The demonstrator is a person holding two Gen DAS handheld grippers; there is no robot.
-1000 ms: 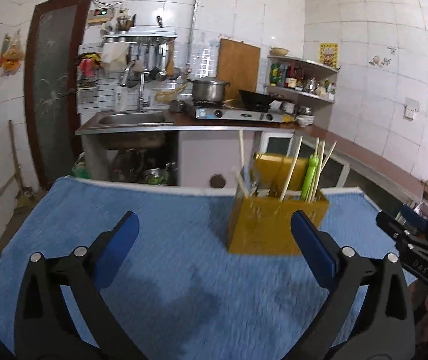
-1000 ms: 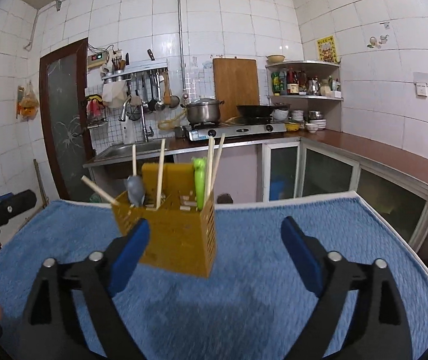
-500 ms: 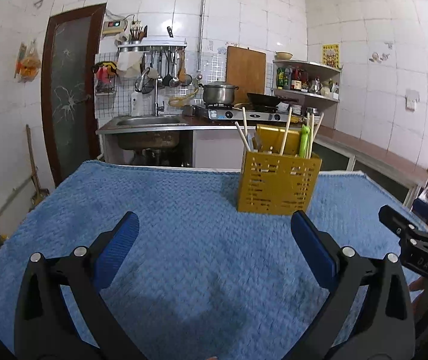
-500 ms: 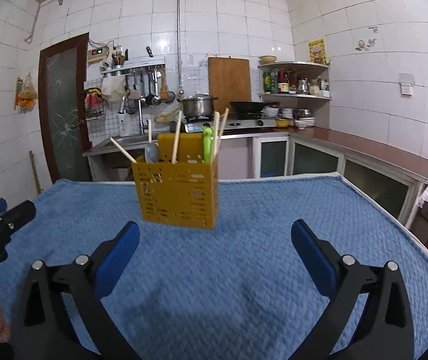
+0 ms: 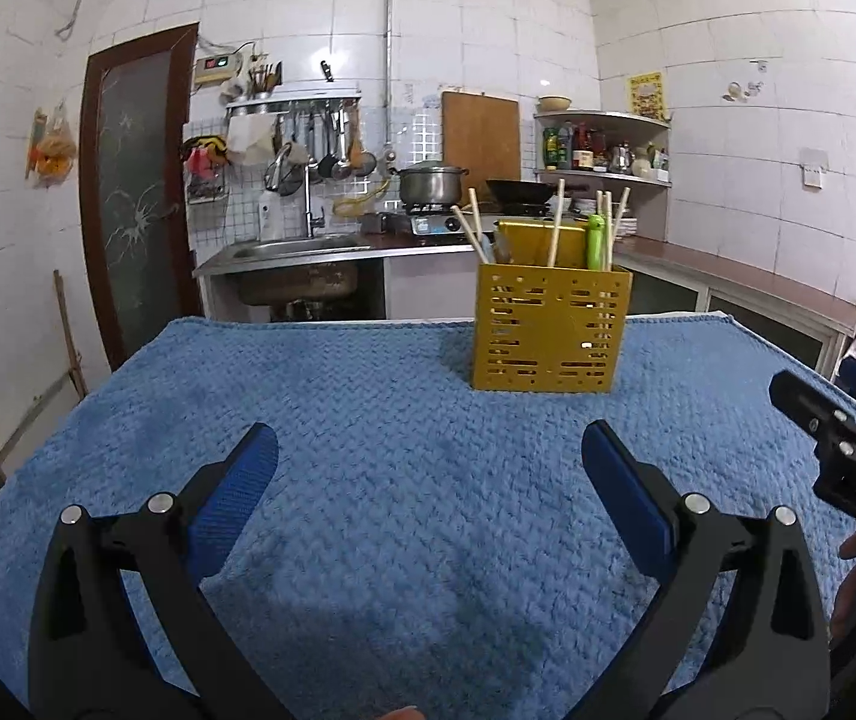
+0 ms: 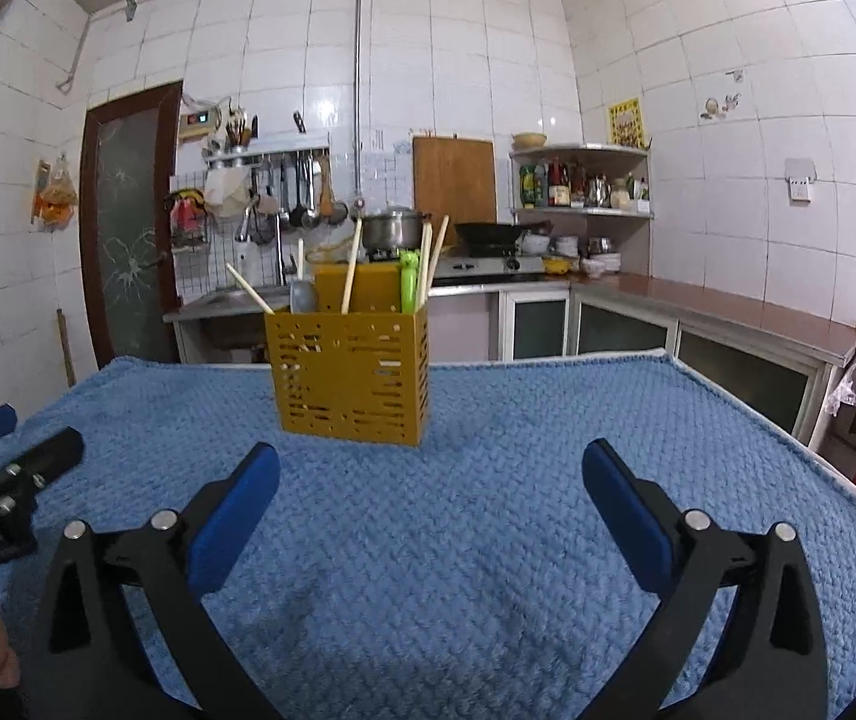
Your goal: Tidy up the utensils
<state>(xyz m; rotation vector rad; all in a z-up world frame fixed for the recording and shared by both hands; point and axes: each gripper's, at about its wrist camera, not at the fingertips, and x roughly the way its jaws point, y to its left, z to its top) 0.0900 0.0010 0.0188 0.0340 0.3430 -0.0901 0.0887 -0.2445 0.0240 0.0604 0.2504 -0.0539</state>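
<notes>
A yellow slotted utensil holder (image 5: 549, 330) stands upright on the blue towel (image 5: 404, 480). It also shows in the right wrist view (image 6: 351, 377). Wooden chopsticks (image 5: 556, 231), a green-handled utensil (image 5: 595, 243) and a grey spoon (image 6: 303, 297) stick up out of it. My left gripper (image 5: 428, 495) is open and empty, low over the towel, short of the holder. My right gripper (image 6: 428, 510) is open and empty, also short of the holder. Each gripper shows at the edge of the other's view.
The towel-covered table ends at its far edge (image 6: 547, 360) and right edge (image 6: 835, 474). Behind are a sink counter (image 5: 290, 252), a stove with a pot (image 5: 430, 183), a corner shelf (image 6: 583, 180) and low cabinets (image 6: 727, 354).
Both grippers have drawn back and lowered, so the views are more level and the holder looks farther away. Both stay open and empty. The holder has not moved.
</notes>
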